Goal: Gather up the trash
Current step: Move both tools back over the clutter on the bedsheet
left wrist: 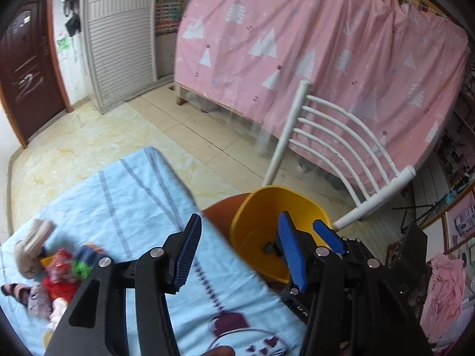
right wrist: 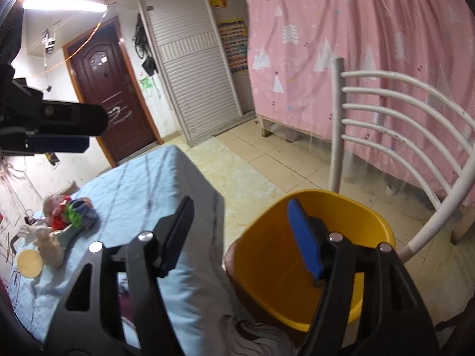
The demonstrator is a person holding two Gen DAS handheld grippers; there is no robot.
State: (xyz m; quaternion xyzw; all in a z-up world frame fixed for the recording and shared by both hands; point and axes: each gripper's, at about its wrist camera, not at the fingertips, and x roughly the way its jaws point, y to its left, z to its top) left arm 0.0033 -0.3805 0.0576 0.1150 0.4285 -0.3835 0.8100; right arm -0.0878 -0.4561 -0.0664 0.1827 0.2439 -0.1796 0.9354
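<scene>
A yellow bin (left wrist: 261, 204) (right wrist: 285, 270) stands on a brown chair seat beside the table, with a small dark scrap (left wrist: 268, 247) lying in it. My left gripper (left wrist: 240, 222) hangs open over the table edge and the bin's rim, with nothing between its blue pads. My right gripper (right wrist: 240, 204) is open too and holds nothing; its right finger (right wrist: 305, 237) is over the bin. A pile of colourful wrappers and scraps (left wrist: 59, 267) (right wrist: 69, 210) lies at the far left of the table. The left gripper (right wrist: 59, 130) also shows at the upper left of the right wrist view.
A light-blue cloth (left wrist: 133, 201) covers the table. The white chair back (left wrist: 341, 148) rises behind the bin. A pink curtain (left wrist: 297, 44) hangs beyond it, over tiled floor (left wrist: 193, 124). A round pale disc (right wrist: 28, 262) lies near the pile. Pink cloth (left wrist: 445, 290) sits at the right.
</scene>
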